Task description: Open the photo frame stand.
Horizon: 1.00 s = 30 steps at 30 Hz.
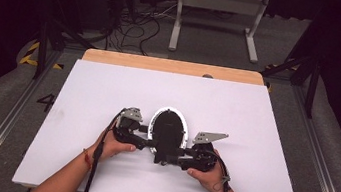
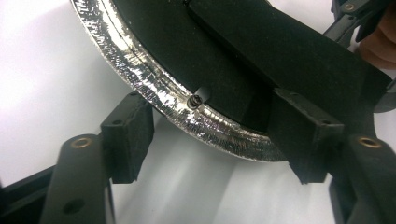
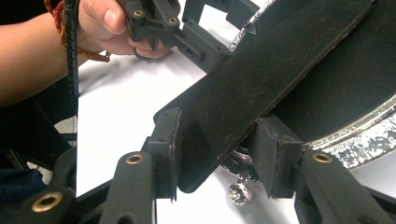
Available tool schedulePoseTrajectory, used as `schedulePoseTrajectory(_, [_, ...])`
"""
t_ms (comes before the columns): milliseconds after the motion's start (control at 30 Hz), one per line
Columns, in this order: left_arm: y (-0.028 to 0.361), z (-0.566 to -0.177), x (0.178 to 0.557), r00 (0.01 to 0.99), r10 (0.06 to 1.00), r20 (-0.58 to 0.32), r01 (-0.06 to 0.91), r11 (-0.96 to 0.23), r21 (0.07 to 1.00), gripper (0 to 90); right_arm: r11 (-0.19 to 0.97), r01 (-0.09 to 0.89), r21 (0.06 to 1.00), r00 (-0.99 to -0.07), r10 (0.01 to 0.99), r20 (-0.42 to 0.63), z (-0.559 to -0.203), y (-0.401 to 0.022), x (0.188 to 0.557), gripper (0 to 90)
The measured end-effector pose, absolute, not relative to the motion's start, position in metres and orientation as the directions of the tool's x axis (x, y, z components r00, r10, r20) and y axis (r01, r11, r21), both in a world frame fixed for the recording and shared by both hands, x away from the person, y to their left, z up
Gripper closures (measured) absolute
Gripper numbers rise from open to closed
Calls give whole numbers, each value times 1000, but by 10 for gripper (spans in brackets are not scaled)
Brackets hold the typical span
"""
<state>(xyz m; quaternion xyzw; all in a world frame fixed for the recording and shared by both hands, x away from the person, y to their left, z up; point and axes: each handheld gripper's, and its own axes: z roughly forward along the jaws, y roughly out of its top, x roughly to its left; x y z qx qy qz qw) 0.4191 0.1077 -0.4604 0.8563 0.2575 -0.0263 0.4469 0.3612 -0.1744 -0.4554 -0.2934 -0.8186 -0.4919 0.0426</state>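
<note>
An oval black plate with a glittering silver rim (image 1: 154, 120) lies on the white board, with a flat black strip (image 3: 261, 79) across its back. My right gripper (image 3: 217, 144) is shut on the strip's lower end, one pad on each side; a small crystal knob (image 3: 238, 192) hangs just below. My left gripper (image 2: 215, 144) straddles the silver rim (image 2: 154, 88) near a small screw (image 2: 195, 100). Its jaws stand open, with a sliver of white between the outer pad (image 2: 128, 135) and the rim. In the high view the left gripper (image 1: 149, 141) and right gripper (image 1: 178, 152) meet at the plate's near end.
The white board (image 1: 248, 177) covers a table with a wooden far edge (image 1: 172, 66). Beyond it are floor cables (image 1: 133, 25) and a white stand's legs (image 1: 217, 17). The right gripper view shows the person's left hand (image 3: 100, 25) holding the other gripper.
</note>
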Motion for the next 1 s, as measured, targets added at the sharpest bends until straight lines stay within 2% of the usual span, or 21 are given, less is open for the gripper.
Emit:
schedulePoseTrajectory(100, [111,-455,418,874,418,-247,433,-442,786,460,356,508,785,-829,450,332,-454,-176,363,561])
schedulePoseTrajectory(233, [114,-450,415,884,419,-208,397,-436,808,548,362,498,788,-826,475,304,-454,-177,365,580])
schedulePoseTrajectory(267, [114,-449,414,883,437,-170,377,-445,812,600,359,500,788,-823,480,304,-454,-177,365,584])
schedulePoseTrajectory(333, [115,-449,413,874,453,-176,384,-422,821,695,328,525,785,-803,496,330,-455,-181,369,599])
schedulePoseTrajectory(467, [110,-450,411,879,458,-133,363,-462,809,722,309,538,784,-793,502,347,-456,-184,373,605])
schedulePoseTrajectory(533, [110,-453,414,874,463,-149,379,-455,806,715,316,525,790,-799,503,330,-456,-184,373,610])
schedulePoseTrajectory(567, [110,-454,415,876,447,-178,391,-444,806,664,312,525,791,-799,500,333,-456,-184,373,612])
schedulePoseTrajectory(667, [106,-454,414,882,438,-172,386,-464,798,581,313,518,796,-803,497,328,-455,-183,372,616])
schedulePoseTrajectory(733, [104,-455,415,878,447,-173,392,-461,796,488,318,512,798,-807,496,320,-455,-183,372,626])
schedulePoseTrajectory(833, [105,-457,417,873,447,-195,405,-441,801,466,329,500,801,-815,491,307,-455,-183,371,651])
schedulePoseTrajectory(900, [105,-458,418,869,454,-199,412,-439,799,398,349,481,804,-824,493,279,-455,-183,370,662])
schedulePoseTrajectory(1000, [104,-458,421,881,433,-190,391,-440,808,385,347,477,808,-827,490,278,-455,-183,370,667])
